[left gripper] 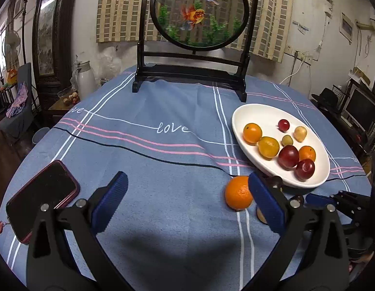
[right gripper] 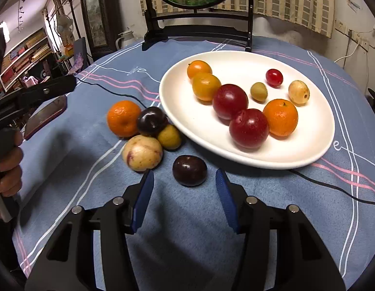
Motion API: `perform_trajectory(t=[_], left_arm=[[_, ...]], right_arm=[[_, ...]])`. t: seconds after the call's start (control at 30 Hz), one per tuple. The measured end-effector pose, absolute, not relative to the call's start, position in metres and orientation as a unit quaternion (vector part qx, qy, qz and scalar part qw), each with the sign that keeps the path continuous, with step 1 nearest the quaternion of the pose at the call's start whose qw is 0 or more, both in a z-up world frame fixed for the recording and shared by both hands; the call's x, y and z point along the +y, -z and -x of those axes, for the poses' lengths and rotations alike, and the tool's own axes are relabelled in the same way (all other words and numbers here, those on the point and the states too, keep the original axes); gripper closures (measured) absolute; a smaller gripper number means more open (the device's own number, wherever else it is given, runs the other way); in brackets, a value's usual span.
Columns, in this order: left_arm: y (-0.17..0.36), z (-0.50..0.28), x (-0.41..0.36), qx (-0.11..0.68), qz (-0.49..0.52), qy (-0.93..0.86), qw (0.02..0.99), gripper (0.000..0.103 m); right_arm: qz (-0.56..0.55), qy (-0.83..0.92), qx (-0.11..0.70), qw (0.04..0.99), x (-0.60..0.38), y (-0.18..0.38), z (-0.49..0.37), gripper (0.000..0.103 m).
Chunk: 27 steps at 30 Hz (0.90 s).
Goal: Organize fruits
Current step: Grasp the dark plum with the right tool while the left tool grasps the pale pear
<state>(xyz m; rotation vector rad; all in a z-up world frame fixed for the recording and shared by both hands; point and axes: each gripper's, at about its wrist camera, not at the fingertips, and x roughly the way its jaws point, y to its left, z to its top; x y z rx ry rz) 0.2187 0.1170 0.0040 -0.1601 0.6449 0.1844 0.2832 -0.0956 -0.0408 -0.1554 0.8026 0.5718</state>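
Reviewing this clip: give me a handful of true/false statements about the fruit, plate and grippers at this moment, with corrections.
1. The white plate holds eight fruits. True.
2. The right gripper is clamped on the lone dark plum. False: its jaws are apart, the plum lies just ahead of them on the cloth.
3. An orange lies on the tablecloth beside the plate. True.
4. The left gripper holds an orange. False: it is open and empty.
5. The phone rests on the plate. False: it lies on the cloth.
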Motion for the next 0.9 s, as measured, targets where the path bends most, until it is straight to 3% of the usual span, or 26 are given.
perform_trajectory(t=[0.03, 0.37, 0.47, 0.73, 0.83, 0.9], left_arm=[[-0.004, -0.218, 0.115, 0.313, 0.073, -0.092, 0.942, 0.002], [-0.006, -0.214, 0.106, 0.305, 0.039, -0.094, 0.947, 0.002], [-0.006, -0.214, 0.107, 0.305, 0.042, -0.096, 0.946, 0.002], [0.0, -0.218, 0.108, 0.327, 0.066, -0.058, 0.941, 0.002], [0.002, -0.218, 0.092, 0.341, 0.065, 0.021, 0.938, 0.007], [0.004, -0.217, 0.079, 0.348, 0.048, 0.053, 0.935, 0.016]], right_arm=[[0.076, -0.273, 0.385, 0.878, -0.094, 0.042, -0.283, 0.054], [0.091, -0.258, 0.385, 0.882, -0.084, 0.046, -0.289, 0.06], [0.098, -0.249, 0.389, 0.882, -0.083, 0.048, -0.29, 0.069], [0.055, -0.265, 0.367, 0.89, -0.101, 0.031, -0.283, 0.071], [0.03, -0.263, 0.357, 0.896, -0.112, 0.023, -0.283, 0.071], [0.012, -0.272, 0.357, 0.893, -0.118, 0.019, -0.283, 0.071]])
